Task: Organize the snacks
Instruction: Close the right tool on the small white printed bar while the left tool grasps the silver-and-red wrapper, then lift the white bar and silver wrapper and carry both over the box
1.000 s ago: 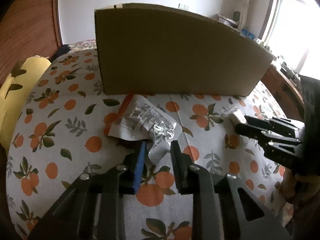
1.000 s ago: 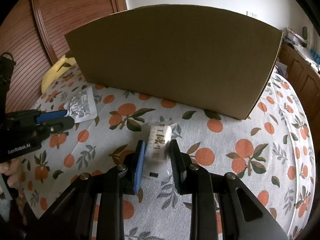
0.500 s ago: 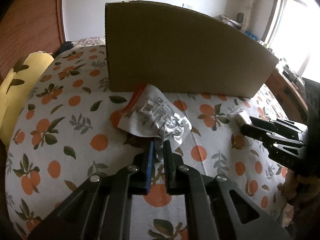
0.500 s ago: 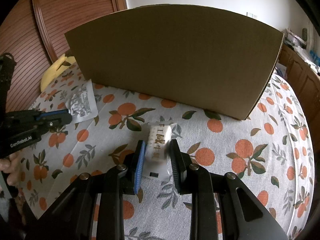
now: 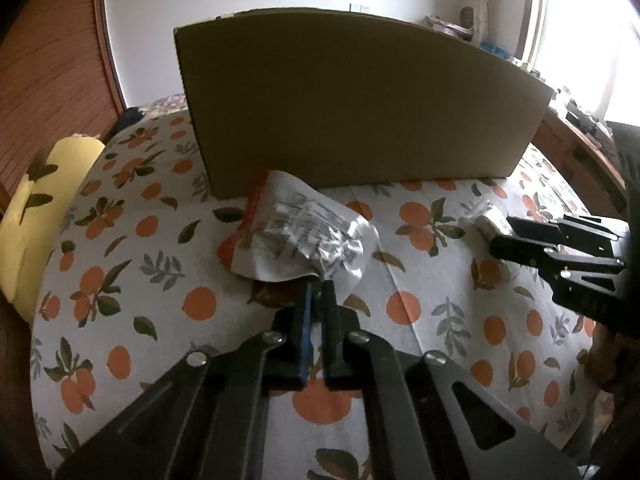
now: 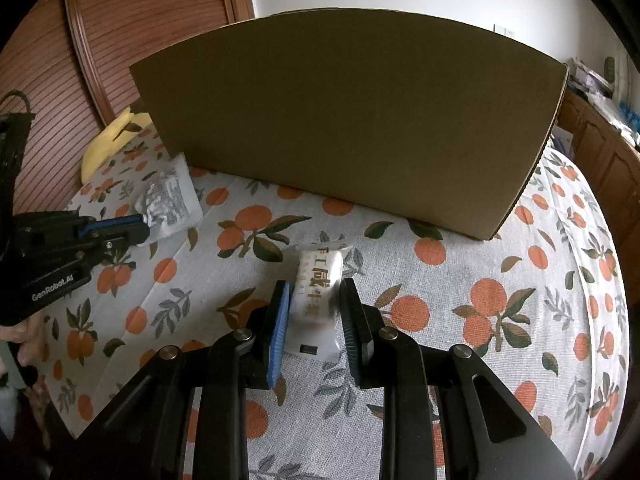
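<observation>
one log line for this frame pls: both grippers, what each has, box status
left gripper: just closed, pinching crinkled silver packet corner | right gripper: shut on white snack bar | both snacks on tablecloth | cardboard box: behind, untouched

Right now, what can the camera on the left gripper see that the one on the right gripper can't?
Left only: a bright window and the orange edge of the silver snack packet, whose corner the left gripper has just closed on.
Right only: brown print on the white snack bar gripped by the right gripper.
Both: the cardboard box, orange-print cloth, yellow cushion, both snacks.
</observation>
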`<state>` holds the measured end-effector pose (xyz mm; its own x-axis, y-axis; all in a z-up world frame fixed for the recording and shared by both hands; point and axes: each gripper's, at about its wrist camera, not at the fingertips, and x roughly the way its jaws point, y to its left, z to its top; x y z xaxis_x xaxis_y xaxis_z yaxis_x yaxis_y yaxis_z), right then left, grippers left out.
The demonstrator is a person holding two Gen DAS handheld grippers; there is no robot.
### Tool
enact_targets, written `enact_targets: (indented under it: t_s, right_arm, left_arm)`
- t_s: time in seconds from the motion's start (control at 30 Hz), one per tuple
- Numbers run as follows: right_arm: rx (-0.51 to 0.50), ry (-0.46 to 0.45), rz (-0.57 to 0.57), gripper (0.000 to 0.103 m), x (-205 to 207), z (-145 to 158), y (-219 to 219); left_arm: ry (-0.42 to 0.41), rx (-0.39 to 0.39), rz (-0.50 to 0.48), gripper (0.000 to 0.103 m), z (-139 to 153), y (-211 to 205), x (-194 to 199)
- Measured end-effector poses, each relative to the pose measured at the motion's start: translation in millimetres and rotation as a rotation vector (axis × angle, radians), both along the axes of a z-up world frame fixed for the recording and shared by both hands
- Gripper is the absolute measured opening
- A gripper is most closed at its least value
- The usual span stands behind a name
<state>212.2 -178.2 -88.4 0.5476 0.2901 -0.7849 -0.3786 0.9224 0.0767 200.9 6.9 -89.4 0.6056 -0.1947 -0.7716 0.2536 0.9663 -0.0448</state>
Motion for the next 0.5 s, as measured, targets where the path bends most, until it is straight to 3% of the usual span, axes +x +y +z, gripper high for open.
enact_targets:
  t_s: [0.5]
  right_arm:
    - [-0.001,-0.001,0.000,0.023,0,0,0]
  left_arm:
    - [-0.064,-0.041,-0.064,0.000,31,9,-38]
